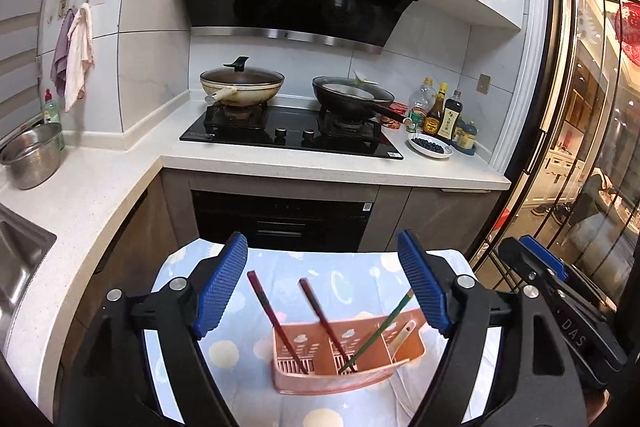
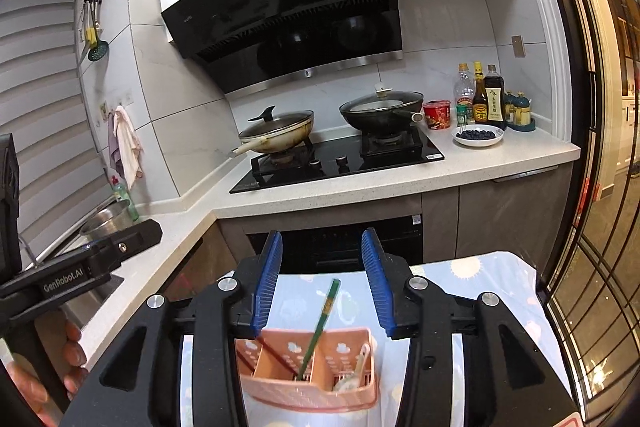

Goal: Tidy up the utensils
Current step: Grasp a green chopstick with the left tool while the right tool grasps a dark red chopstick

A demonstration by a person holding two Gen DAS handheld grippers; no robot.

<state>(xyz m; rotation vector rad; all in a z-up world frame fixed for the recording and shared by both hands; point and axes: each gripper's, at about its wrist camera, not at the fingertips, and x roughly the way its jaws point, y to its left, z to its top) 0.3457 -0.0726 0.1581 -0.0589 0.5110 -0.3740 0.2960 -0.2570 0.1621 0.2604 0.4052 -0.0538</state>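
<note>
A pink utensil holder (image 1: 372, 383) (image 2: 312, 395) stands on a table with a blue patterned cloth (image 1: 224, 359) (image 2: 480, 275). Two dark red chopsticks (image 1: 266, 307) (image 1: 320, 315) lean in its left and middle compartments. A green chopstick (image 1: 384, 327) (image 2: 324, 311) slants beside them, and a pale spoon (image 1: 404, 333) (image 2: 360, 359) rests in the right compartment. My left gripper (image 1: 320, 267) hovers over the holder with its jaws wide, touching nothing. My right gripper (image 2: 322, 259) is open too; the green chopstick rises between its blue pads (image 2: 268, 279) without contact.
Beyond the table is a counter with a black hob (image 1: 292, 135), a cream wok (image 1: 240, 85) and a black wok (image 1: 352, 95). Bottles (image 1: 440, 111) and a bowl of blueberries (image 1: 430, 147) stand right. A steel pot (image 1: 34, 155) and sink (image 1: 20, 251) are left, glass doors (image 1: 592, 147) right.
</note>
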